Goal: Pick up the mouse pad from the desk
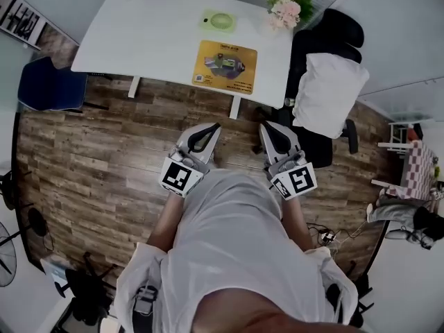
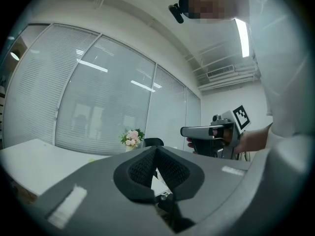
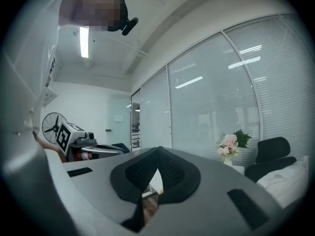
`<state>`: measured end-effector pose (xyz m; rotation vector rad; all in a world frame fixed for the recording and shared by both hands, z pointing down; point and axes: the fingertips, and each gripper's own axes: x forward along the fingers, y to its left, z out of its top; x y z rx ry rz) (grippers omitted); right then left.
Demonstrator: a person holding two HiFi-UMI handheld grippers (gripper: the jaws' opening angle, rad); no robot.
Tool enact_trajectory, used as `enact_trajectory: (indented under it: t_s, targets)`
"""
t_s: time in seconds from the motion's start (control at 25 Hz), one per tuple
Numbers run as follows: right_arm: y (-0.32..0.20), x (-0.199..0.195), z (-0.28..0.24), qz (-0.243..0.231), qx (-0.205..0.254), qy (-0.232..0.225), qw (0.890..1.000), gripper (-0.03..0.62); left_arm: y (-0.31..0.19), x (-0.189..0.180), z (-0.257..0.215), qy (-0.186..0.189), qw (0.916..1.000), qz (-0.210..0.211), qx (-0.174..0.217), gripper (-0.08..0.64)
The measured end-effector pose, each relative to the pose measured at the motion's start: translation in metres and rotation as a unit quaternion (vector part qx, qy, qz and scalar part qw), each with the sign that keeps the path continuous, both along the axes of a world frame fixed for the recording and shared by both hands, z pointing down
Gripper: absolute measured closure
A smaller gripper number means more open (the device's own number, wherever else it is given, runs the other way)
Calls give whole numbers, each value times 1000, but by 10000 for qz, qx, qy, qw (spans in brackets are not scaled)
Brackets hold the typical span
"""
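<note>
The yellow mouse pad lies flat on the white desk in the upper middle of the head view, by the desk's near edge. The left gripper and the right gripper hang at frame centre over the wooden floor, well apart from the pad. Each has its jaws pressed together, empty.
</note>
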<state>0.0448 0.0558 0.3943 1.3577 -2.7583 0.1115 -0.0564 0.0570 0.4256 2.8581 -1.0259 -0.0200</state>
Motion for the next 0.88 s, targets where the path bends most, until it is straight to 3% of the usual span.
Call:
enact_trajectory:
  t_s: [0.16,0.32,0.6,0.88]
  targets:
    - [-34,2,-1,1,-171,-490,9987,594,-29,-1,-9,49,9999,130,70,561]
    - [-54,9,0,107,-214,-568,9981,594,-52,-1,-11,-40,9997,222,84,561]
    - [-89,35,14,333,-228,-403,9984,594,-94,8,1,-165,9997,-152,-64,561]
    - [-133,42,23,-120,290,95,9995,594,-145,27,3,-549,9954,-773,102,561]
